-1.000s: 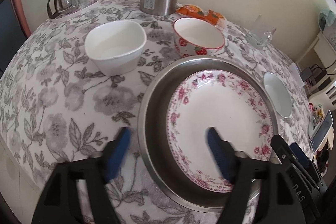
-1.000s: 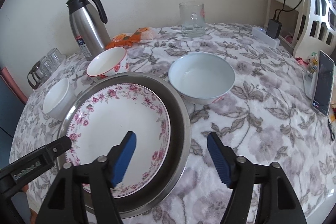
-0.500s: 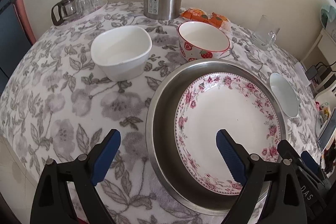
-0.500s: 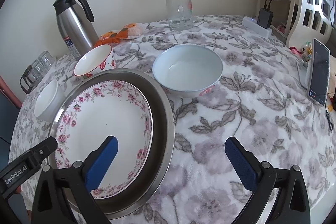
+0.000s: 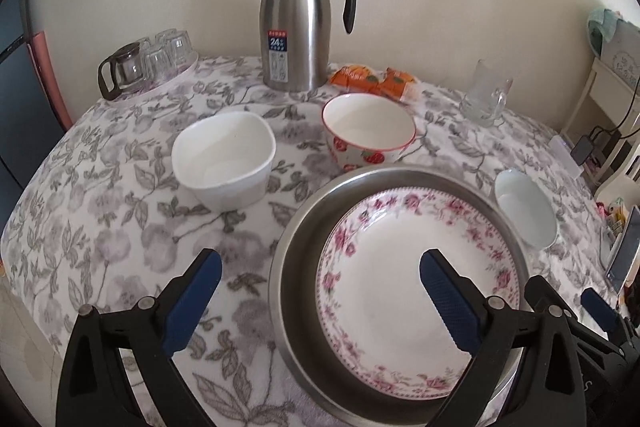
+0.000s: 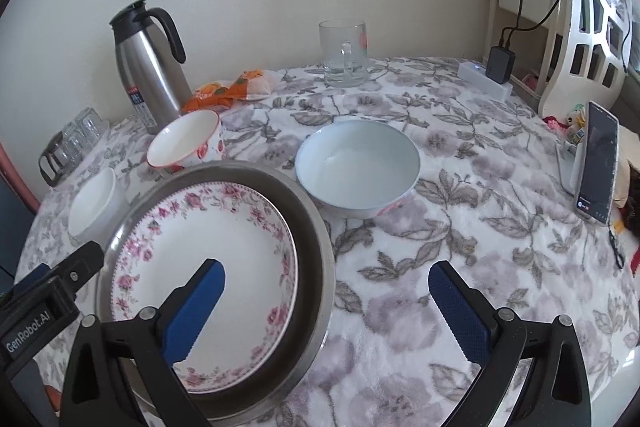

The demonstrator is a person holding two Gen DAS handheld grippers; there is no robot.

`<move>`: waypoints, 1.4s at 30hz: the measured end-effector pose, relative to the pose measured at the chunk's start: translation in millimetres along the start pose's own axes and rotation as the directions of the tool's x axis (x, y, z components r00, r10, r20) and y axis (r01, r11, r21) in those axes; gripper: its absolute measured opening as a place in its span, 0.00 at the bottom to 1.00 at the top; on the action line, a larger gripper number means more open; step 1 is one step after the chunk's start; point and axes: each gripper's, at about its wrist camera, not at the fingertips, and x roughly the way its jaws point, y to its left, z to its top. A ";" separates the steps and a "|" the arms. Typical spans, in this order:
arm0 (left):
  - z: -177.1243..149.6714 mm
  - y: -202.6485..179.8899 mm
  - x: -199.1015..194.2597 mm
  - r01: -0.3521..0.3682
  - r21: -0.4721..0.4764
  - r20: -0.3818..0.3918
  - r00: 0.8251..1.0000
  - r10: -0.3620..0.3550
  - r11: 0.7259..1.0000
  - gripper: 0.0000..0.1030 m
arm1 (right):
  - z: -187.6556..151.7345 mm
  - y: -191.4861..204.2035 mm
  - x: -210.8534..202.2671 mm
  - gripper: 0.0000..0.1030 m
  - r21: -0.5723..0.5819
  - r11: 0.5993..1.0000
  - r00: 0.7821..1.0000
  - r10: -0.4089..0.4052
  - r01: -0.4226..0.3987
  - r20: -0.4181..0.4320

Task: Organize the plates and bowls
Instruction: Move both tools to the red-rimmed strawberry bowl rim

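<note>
A rose-patterned plate (image 5: 412,287) lies inside a steel pan (image 5: 298,247); they also show in the right wrist view as the plate (image 6: 208,247) in the pan (image 6: 316,267). A white squarish bowl (image 5: 224,159) and a strawberry bowl (image 5: 368,133) stand behind the pan. A pale blue bowl (image 6: 358,167) stands to the pan's right. My left gripper (image 5: 320,295) is open and empty over the pan's left rim. My right gripper (image 6: 326,303) is open and empty over the pan's right rim.
A steel thermos jug (image 5: 296,23), an orange snack packet (image 5: 372,79) and a glass mug (image 6: 344,53) stand at the back. Small glasses (image 5: 148,61) sit far left. A phone (image 6: 598,163) on a stand and a charger (image 6: 500,65) are at the right edge.
Both grippers opened wide and drew back and upward from the pan. The plate and pan stayed in place.
</note>
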 end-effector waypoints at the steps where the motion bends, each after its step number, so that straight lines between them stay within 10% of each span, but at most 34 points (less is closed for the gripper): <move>1: 1.6 0.0 -0.8 0.005 -0.007 0.007 1.000 -0.005 1.000 0.97 | 2.5 -0.9 -1.6 1.00 0.009 1.000 1.000 0.002 -0.003 0.015; 29: 82.6 -16.8 39.7 -0.046 -0.078 -0.003 0.999 0.046 0.996 0.97 | 50.7 13.7 14.6 1.00 -0.075 0.997 0.992 0.013 -0.003 0.129; 42: 105.8 -18.0 63.9 0.042 -0.032 0.021 0.999 -0.041 0.999 0.97 | 75.2 21.1 36.4 1.00 -0.104 0.995 0.997 0.017 -0.010 0.070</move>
